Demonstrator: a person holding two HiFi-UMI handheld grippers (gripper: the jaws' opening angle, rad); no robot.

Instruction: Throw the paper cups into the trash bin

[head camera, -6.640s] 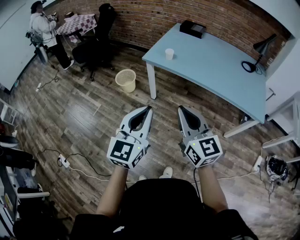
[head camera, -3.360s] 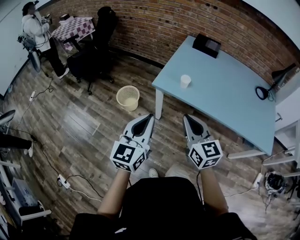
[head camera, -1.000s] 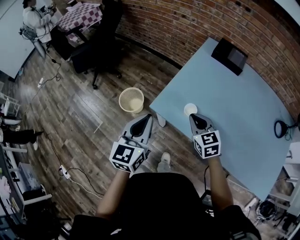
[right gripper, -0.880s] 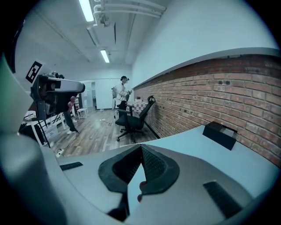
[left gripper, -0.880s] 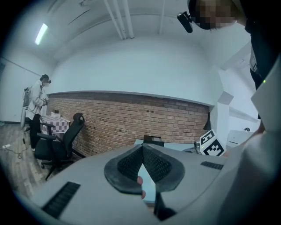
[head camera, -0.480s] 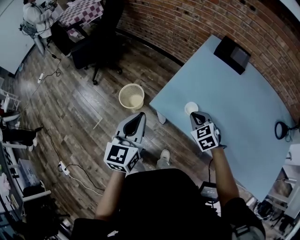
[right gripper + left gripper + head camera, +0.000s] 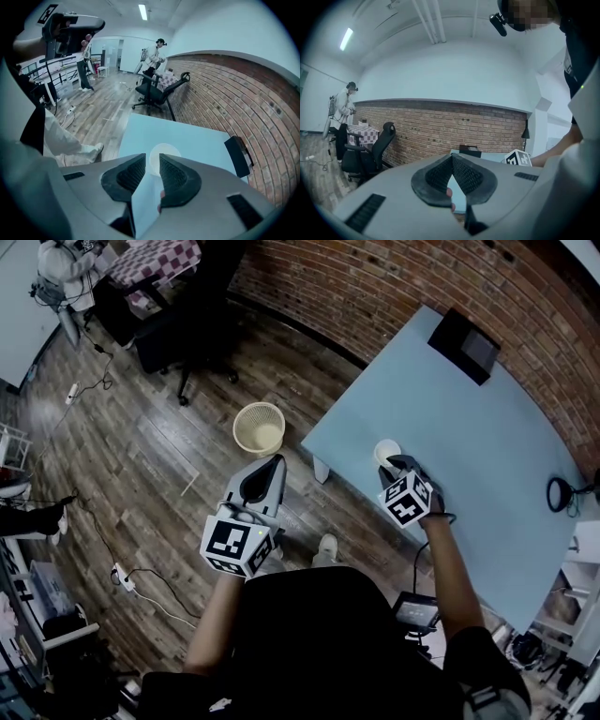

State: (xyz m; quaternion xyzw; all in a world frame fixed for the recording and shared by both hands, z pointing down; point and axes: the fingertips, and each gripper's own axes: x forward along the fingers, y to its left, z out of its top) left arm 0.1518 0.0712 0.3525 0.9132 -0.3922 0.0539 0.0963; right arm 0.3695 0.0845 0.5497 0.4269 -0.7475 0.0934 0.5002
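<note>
A white paper cup (image 7: 385,449) stands upright near the corner of the light-blue table (image 7: 469,427). My right gripper (image 7: 400,465) points steeply down just above it. In the right gripper view the cup (image 7: 168,148) shows in the gap at the tips of the right gripper (image 7: 152,161). Its jaws have just been opening; the pads stand apart and do not press on the cup. My left gripper (image 7: 272,468) hangs over the floor, shut and empty, its pads meeting in the left gripper view (image 7: 452,158). The cream trash bin (image 7: 260,427) stands on the floor left of the table.
A black box (image 7: 462,334) and a lamp base (image 7: 562,495) sit on the table by the brick wall. A black office chair (image 7: 202,320) stands beyond the bin. A person (image 7: 61,268) is at the far left. Cables (image 7: 131,577) lie on the wood floor.
My right gripper has dropped toward the cup and tipped downward, and its jaws have parted. My left gripper has drifted left and back, away from the table.
</note>
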